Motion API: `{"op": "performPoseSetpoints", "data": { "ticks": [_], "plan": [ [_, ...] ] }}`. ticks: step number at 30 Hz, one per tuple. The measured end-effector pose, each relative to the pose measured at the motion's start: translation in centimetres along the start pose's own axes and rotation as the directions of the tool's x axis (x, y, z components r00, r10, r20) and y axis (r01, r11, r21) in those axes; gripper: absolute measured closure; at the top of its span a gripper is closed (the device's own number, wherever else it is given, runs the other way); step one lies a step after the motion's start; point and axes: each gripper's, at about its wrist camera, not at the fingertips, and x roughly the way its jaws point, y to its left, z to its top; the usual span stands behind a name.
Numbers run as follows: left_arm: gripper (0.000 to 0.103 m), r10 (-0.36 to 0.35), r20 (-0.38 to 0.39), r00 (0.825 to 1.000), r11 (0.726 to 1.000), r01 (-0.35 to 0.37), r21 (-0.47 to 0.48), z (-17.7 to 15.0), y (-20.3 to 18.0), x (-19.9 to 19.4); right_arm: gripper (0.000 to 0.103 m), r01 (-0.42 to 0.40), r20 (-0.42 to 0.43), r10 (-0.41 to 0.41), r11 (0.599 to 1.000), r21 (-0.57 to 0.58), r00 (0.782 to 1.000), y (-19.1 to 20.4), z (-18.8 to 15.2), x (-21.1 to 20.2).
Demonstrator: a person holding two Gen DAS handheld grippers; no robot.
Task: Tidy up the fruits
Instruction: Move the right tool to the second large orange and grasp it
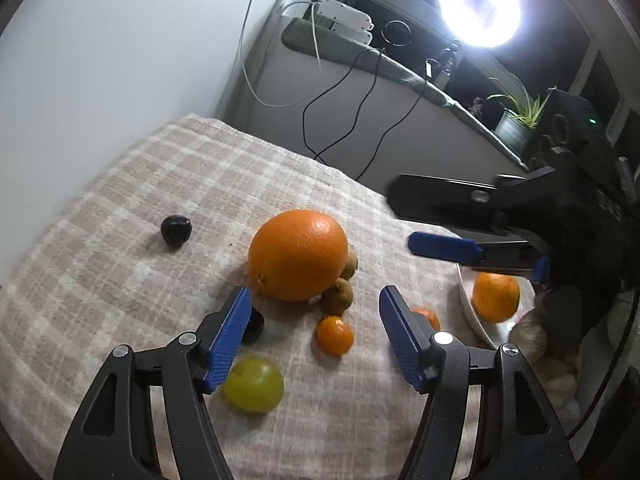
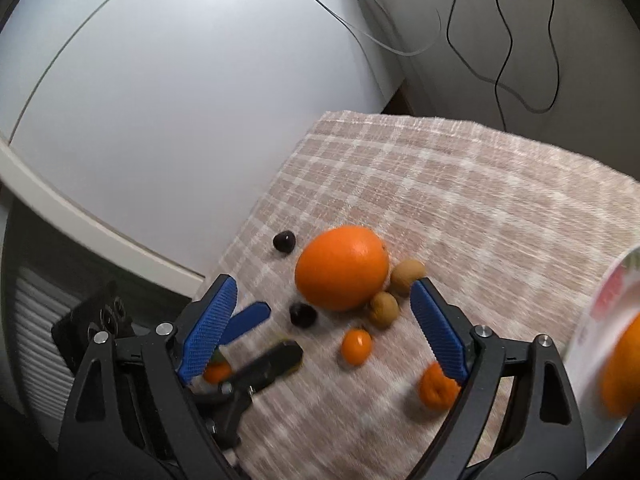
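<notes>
A big orange (image 1: 298,254) (image 2: 342,268) lies mid-cloth with two brown kiwis (image 1: 338,296) (image 2: 384,308) against it. Near it lie small mandarins (image 1: 335,335) (image 2: 356,346), a green fruit (image 1: 254,383) and two dark plums (image 1: 176,230) (image 2: 284,241). A white bowl (image 1: 472,312) (image 2: 592,344) at the right holds another orange (image 1: 496,297). My left gripper (image 1: 316,336) is open and empty above the small fruits. My right gripper (image 2: 324,328) is open and empty; it also shows in the left wrist view (image 1: 424,220), beside the bowl.
The fruits lie on a checked pink cloth (image 1: 160,184) over a table. A white wall panel (image 2: 160,100) stands at the left edge. Cables (image 1: 340,120), a power strip, a potted plant (image 1: 516,120) and a bright ring lamp (image 1: 480,6) are behind.
</notes>
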Motion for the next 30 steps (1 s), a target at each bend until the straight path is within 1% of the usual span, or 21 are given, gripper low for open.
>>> {"op": "performPoseSetpoints", "data": {
  "ticks": [3, 7, 10, 15, 20, 25, 27, 28, 30],
  "plan": [
    [0.037, -0.001, -0.011, 1.000, 1.000, 0.001, -0.023, 0.6, 0.4, 1.0, 0.012, -0.019, -0.028, 0.020, 0.999, 0.038, 0.999, -0.8, 0.8, 1.5],
    [0.037, -0.007, -0.027, 1.000, 0.999, 0.006, -0.046, 1.2, 0.8, 2.0, 0.012, -0.014, -0.052, 0.017, 0.998, 0.067, 0.999, -1.7, 1.4, 3.0],
    [0.037, -0.016, -0.044, 0.999, 0.998, 0.013, -0.054, 1.4, 1.0, 2.8, 0.012, -0.004, -0.055, 0.007, 0.998, 0.055, 0.998, -1.7, 1.6, 3.6],
    [0.034, -0.007, -0.043, 0.999, 0.998, 0.004, -0.058, 1.6, 1.2, 3.2, 0.012, 0.008, -0.083, -0.006, 1.000, 0.020, 0.997, -1.2, 2.1, 5.0],
    [0.034, 0.007, -0.061, 0.998, 0.997, -0.011, -0.078, 1.6, 2.0, 3.8, 0.012, 0.010, -0.103, -0.008, 1.000, 0.023, 0.995, -1.2, 2.3, 5.8],
    [0.034, -0.010, -0.075, 0.997, 0.997, 0.004, -0.082, 1.7, 2.2, 4.3, 0.012, 0.006, -0.121, -0.004, 1.000, 0.014, 0.993, -1.1, 2.5, 6.6],
    [0.034, -0.013, -0.076, 0.997, 0.997, 0.007, -0.082, 1.9, 2.1, 4.5, 0.016, 0.006, -0.132, -0.004, 1.000, 0.014, 0.991, -1.0, 2.6, 7.0],
    [0.034, -0.017, -0.077, 0.997, 0.996, 0.011, -0.087, 1.9, 2.1, 4.6, 0.016, 0.016, -0.137, -0.014, 1.000, 0.013, 0.990, -1.1, 2.5, 7.2],
    [0.034, -0.030, -0.079, 0.996, 0.995, 0.022, -0.100, 1.9, 2.3, 4.7, 0.021, 0.030, -0.139, -0.029, 1.000, 0.007, 0.990, -1.1, 2.5, 7.5]
  ]
}}
